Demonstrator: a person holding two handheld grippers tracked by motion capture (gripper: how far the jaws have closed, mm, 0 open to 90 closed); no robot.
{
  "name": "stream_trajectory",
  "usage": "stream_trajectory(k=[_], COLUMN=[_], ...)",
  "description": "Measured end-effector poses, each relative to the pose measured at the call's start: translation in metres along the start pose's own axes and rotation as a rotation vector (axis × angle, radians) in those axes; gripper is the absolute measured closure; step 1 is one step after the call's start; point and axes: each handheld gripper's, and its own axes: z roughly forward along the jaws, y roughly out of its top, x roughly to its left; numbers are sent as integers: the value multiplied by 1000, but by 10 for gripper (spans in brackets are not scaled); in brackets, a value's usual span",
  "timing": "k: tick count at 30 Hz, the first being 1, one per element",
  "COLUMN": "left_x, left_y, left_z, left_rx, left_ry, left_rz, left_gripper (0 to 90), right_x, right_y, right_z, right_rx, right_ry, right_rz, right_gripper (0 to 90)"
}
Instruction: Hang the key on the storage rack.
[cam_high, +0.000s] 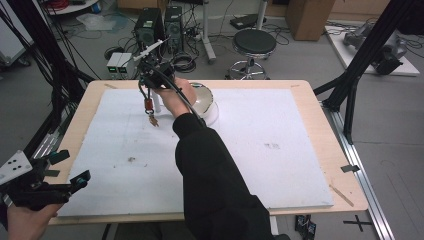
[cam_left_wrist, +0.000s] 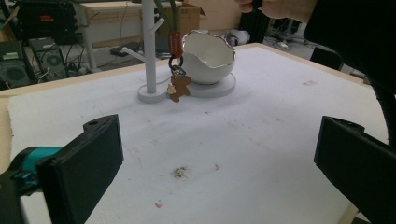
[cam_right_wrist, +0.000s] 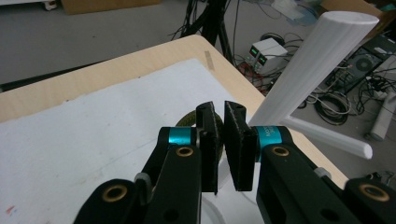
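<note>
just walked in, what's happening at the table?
A person works two handheld tools. The right claw is shut on the green loop of a keychain, holding it up beside the white branched stand, near its top. The keychain's red clip and small brown charm hang just over the white mat, next to the white bowl. The left claw waits open at the table's near left corner.
</note>
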Motion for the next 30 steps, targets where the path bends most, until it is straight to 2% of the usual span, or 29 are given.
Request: stream_trajectory(k=[2, 8, 18, 19, 20, 21, 23, 24, 25, 27, 28, 29, 30], left_x=[1, 4, 5, 5, 5, 5, 6, 6, 6, 5, 4, 4, 3], left_y=[0, -2, -3, -3, -3, -2, -2, -2, -2, -2, -2, -1, 0], left_z=[0, -1, -2, -2, -3, -3, -3, -3, -2, 0, 1, 3, 4], left_rx=[-2, -7, -5, -5, -7, -7, -10, -11, -12, -12, -11, -8, -7], left_ry=[1, 5, 9, 11, 14, 14, 16, 17, 19, 16, 13, 11, 9], left_rz=[-3, -13, -18, -16, -17, -16, -16, -17, -19, -19, -18, -14, -13], left_gripper=[18, 17, 18, 18, 18, 18, 17, 17, 17, 18, 18, 18, 18], right_x=[-1, -11, -13, -13, -13, -16, -17, -17, -20, -21, -21, -22, -23], right_y=[0, -8, -13, -14, -14, -15, -16, -16, -17, -18, -18, -19, -21], right_z=[2, 20, 29, 28, 28, 25, 20, 20, 14, 6, 6, 3, -6], right_rx=[5, 65, 71, 68, 68, 54, 48, 48, 36, 27, 27, 19, -3], right_ry=[1, -23, -2, -2, -2, 8, 13, 13, 40, 46, 46, 62, 105], right_rz=[4, 35, 58, 65, 65, 81, 82, 82, 115, 118, 118, 137, 152], right_gripper=[846, 846, 826, 771, 771, 674, 561, 561, 490, 352, 352, 299, 206])
